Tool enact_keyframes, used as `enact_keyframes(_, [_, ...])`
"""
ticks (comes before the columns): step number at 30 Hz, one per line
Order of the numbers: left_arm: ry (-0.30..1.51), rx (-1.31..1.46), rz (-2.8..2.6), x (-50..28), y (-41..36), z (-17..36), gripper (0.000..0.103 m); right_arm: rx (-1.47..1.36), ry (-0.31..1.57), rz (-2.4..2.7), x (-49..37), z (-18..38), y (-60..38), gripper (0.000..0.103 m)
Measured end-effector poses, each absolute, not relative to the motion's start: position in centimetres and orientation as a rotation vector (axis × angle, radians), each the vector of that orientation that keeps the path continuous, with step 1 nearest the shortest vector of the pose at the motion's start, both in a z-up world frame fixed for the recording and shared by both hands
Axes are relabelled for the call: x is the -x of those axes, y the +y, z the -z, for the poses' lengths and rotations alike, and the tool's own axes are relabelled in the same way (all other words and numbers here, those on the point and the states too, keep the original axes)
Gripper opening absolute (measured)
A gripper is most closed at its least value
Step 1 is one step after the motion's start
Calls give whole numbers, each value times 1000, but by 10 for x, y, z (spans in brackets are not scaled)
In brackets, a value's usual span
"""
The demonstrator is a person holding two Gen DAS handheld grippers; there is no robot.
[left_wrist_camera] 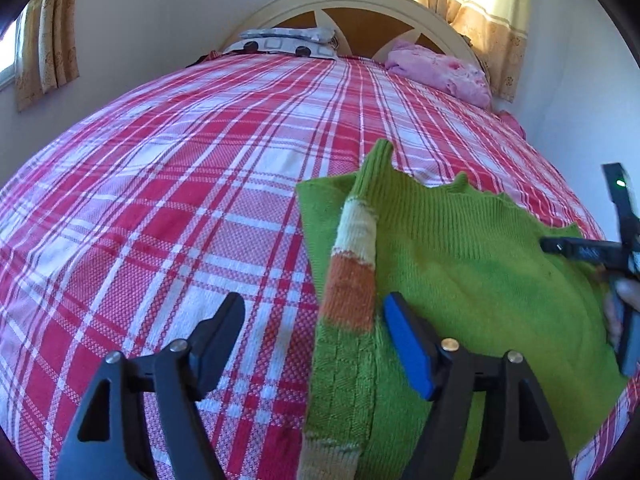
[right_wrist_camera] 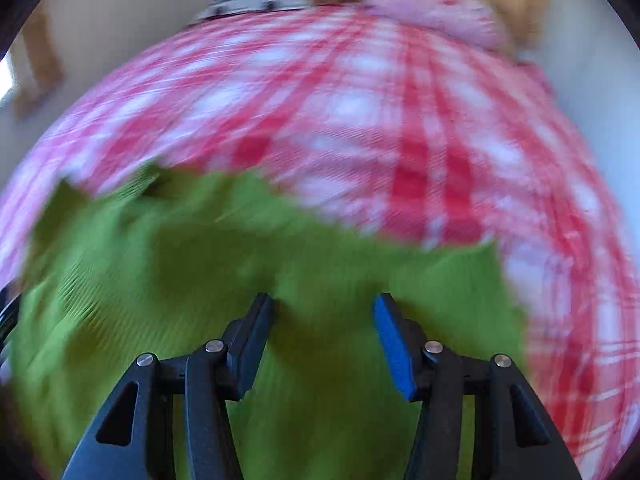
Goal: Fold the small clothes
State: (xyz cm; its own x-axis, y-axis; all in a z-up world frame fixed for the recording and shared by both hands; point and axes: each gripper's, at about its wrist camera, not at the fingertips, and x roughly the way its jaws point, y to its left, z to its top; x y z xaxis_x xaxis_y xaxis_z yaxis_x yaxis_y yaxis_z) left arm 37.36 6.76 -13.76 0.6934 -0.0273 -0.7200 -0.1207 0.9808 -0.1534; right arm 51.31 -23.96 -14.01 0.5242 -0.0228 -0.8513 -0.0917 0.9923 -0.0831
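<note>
With both claws open and empty, left gripper [left_wrist_camera: 314,316] straddles the striped sleeve [left_wrist_camera: 352,280] lower centre; right gripper [right_wrist_camera: 324,308], blurred, apparently over the green sweater [right_wrist_camera: 160,280]: careless closing could bunch the fold.

Daylight fills the room. It enters through the curtain [left_wrist_camera: 472,4] at the far right, which glows yellow-white and is blown out at its top, and through a second window [left_wrist_camera: 8,60] at the far left edge. The left wrist view is sharp: the weave of the plaid bedspread [left_wrist_camera: 180,184] and the knit of the green sweater [left_wrist_camera: 460,248] read clearly, with soft shadows near the sweater's folds. The right wrist view is heavily smeared by motion; the bedspread [right_wrist_camera: 360,120] and sweater [right_wrist_camera: 200,260] blur into streaks, while only the gripper fingers [right_wrist_camera: 248,344] stay crisp. Both pictures bulge with fisheye distortion and darken to black corners.
</note>
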Motion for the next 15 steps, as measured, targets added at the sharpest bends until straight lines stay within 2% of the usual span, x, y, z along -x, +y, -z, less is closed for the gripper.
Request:
enact_keyframes(5, [814, 280, -34, -373, 81, 144, 85, 20, 981, -59, -507, 123, -248, 54])
enact_keyframes(9, [811, 296, -28, -373, 83, 145, 85, -64, 978, -275, -460, 105, -225, 55])
enact_keyframes(11, [813, 287, -33, -373, 81, 146, 89, -34, 1008, -408, -433, 107, -202, 55])
enact_keyframes(14, [819, 281, -34, -374, 80, 147, 91, 154, 1039, -459, -407, 125, -164, 55])
enact_keyframes(15, [821, 280, -35, -374, 81, 147, 91, 200, 1023, -439, -406, 131, -158, 58])
